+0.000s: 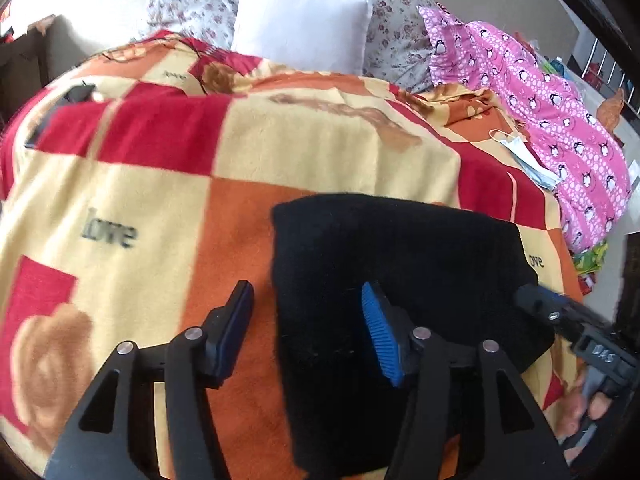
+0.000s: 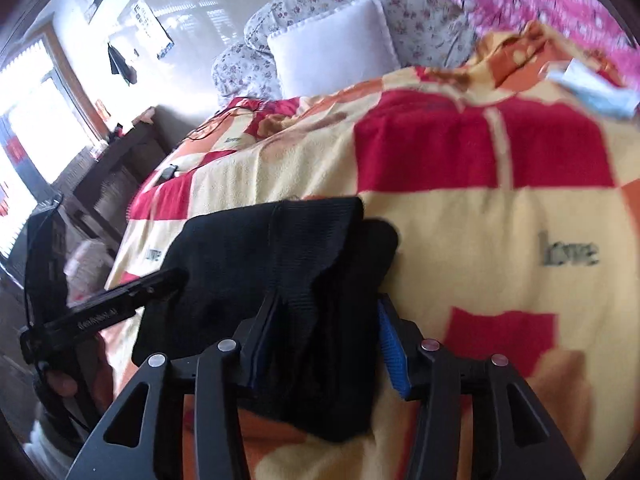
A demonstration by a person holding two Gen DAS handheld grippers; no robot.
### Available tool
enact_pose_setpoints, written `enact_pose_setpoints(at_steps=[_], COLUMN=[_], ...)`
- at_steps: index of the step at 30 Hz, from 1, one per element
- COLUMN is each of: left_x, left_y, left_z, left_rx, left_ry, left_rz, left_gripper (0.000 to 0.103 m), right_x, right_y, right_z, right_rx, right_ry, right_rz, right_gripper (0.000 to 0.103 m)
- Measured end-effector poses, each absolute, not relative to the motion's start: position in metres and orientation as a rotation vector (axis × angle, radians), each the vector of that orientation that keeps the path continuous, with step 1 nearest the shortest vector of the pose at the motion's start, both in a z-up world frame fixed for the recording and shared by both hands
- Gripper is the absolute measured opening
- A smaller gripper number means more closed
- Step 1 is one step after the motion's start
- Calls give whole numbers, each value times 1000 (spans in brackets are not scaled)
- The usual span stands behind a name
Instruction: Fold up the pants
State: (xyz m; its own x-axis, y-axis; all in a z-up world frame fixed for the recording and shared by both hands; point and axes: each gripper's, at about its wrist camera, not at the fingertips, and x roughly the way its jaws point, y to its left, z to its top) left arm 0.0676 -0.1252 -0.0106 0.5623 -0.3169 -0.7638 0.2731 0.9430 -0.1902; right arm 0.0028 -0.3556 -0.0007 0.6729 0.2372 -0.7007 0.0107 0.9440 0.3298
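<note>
The black pants lie folded into a compact block on the checked red, orange and cream blanket. My left gripper is open and straddles the block's left edge: the left finger is over the blanket, the blue-padded right finger over the cloth. In the right wrist view the pants reach in between the fingers of my right gripper. Its right pad stands clear of the cloth, so it is open. One finger of the left gripper rests at the pants' far side.
A white pillow and floral pillows lie at the head of the bed. Pink penguin-print cloth and a face mask lie on the right side. A small dark object sits far left. Wooden furniture stands beside the bed.
</note>
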Motion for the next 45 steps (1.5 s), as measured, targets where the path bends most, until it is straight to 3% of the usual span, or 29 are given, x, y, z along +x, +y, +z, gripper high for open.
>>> enact_pose_setpoints(at_steps=[6,11,17,21,24,28,33,36,45], left_x=[54,59,56,51,46,34,18,11,-16], left_y=[-129,-148,-149,-147,-145,-143,-136,-132,-120], left_z=[5,-13,-16,-12,-10,-4,7,12,24], left_rx=[-15,51,52,53,47,62,52,43,25], left_ry=[855,884,855,849,847,816,778,758,702], left_rz=[-339,-312,-281,-273,-269,-254,-240,-228,-200], left_gripper=[67,68,73,73,73,73,73,74,80], right_x=[-18,-21,-37,-41,-37,-24,-35,-44,-63], right_y=[-326,-300,-296,-302,-304,-304,-303,-301,-292], right_z=[37,13,-3,14,20,1,16,28,45], right_rx=[208,110,84,127,128,121,147,141,162], right_ry=[749,827,803,783,757,805,764,735,686], right_rz=[219,205,179,190,161,139,140,128,132], right_gripper=[44,36,36,40,50,50,50,61,71])
